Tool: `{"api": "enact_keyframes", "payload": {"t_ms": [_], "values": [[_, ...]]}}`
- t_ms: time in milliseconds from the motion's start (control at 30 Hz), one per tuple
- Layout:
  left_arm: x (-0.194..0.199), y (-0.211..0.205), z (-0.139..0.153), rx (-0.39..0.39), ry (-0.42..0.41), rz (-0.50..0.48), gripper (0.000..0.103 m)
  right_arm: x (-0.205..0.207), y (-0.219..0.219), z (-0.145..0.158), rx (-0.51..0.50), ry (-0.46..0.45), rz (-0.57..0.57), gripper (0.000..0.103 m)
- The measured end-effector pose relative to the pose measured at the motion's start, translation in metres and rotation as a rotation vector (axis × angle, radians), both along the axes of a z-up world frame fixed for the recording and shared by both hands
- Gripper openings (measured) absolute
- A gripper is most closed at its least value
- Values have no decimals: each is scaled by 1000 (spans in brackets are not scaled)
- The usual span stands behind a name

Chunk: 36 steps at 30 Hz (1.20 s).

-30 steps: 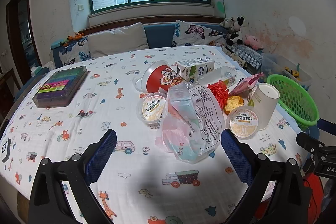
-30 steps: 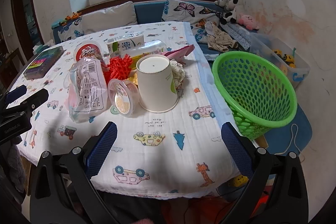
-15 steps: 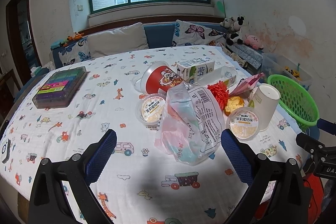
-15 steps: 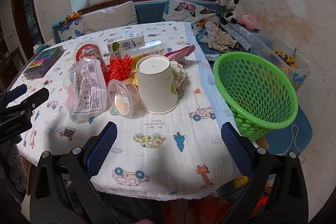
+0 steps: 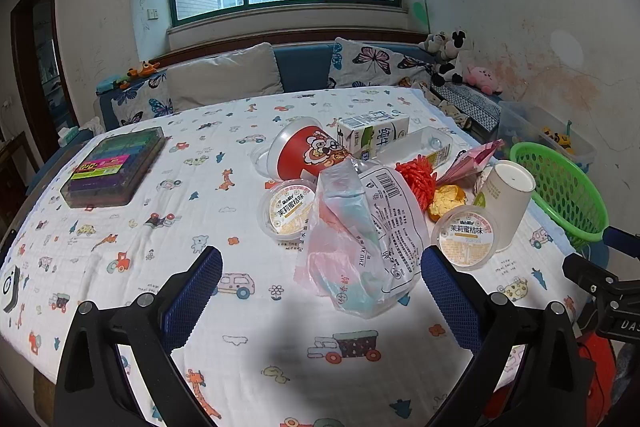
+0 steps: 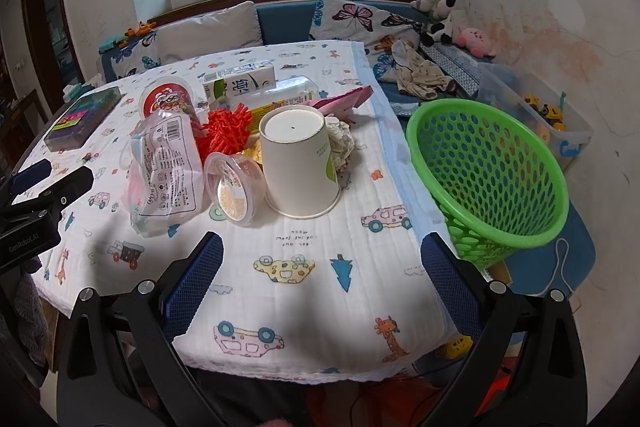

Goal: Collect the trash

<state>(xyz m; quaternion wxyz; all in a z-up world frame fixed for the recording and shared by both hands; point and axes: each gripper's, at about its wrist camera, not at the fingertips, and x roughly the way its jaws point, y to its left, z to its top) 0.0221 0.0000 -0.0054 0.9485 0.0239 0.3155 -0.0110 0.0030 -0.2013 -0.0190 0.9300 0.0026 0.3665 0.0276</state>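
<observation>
Trash pile (image 5: 372,195) just beyond wide-spread left gripper (image 5: 320,287), seemingly untouched

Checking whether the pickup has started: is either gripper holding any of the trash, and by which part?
Nothing is held. The left gripper and the right gripper are both open with empty jaws, short of the plastic bag and the paper cup.
</observation>
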Motion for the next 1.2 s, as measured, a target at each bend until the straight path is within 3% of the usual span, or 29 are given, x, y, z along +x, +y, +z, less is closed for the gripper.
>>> {"api": "enact_keyframes", "payload": {"t_ms": [667,1200], "values": [[20,11,-1,-25,32,12,96,20,-3,5,8,-18,16,96],[48,12,-10,-53,86,-4,95,70,5,3,15,-6,96,84]]}}
